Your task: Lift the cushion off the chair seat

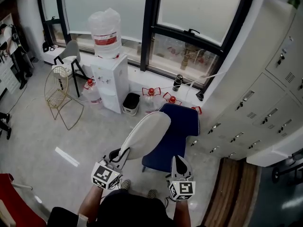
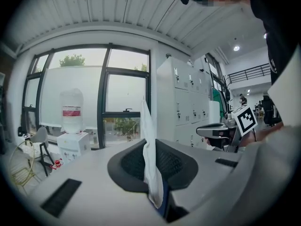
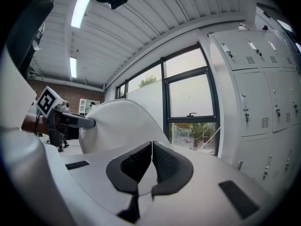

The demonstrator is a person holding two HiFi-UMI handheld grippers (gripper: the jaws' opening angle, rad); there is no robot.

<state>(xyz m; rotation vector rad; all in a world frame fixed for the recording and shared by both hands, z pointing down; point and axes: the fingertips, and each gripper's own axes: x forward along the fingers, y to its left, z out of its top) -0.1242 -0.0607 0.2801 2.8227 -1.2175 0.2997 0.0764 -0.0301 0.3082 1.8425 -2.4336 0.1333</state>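
While the left gripper [image 1: 121, 157] is clamped on the near end of the cushion [image 1: 146, 135], with pale fabric pinched between its jaws, the right gripper [image 1: 178, 161] has its jaws pressed together with only a thin pale sliver in the seam; can't tell if that's cushion fabric. The cushion is a pale oval, held up in the air over the left side of the blue chair [image 1: 182, 126]. Its long axis runs away from the person [image 1: 128, 209]: near end at the left gripper, far end pointing toward the window [image 1: 189, 37], diagonal low-left to high-right in the head view. The broad face shows to the head view; in the left gripper view it stands upright, thin edge on. Whether the far tip touches the chair: can't tell. The right gripper sits over the chair's near right part, apart from the cushion's edge in the head view. The floor [image 1: 42, 136] is grey and glossy, with a short white strip [image 1: 66, 156] on it and a wood-plank section [image 1: 236, 193] at lower right. Beyond the chair is a white water dispenser [image 1: 112, 82] with a bottle [image 1: 105, 30] on top, a small bin [image 1: 131, 103] just beside it, and red-capped jugs [image 1: 151, 92] below the window. A gold wire chair [image 1: 59, 96] and a grey chair [image 1: 71, 56] stand off to the left. A bank of pale lockers [image 1: 265, 98] runs along the right side. The ceiling [image 3: 141, 27] is ribbed white panel with strip lights [image 3: 79, 11].
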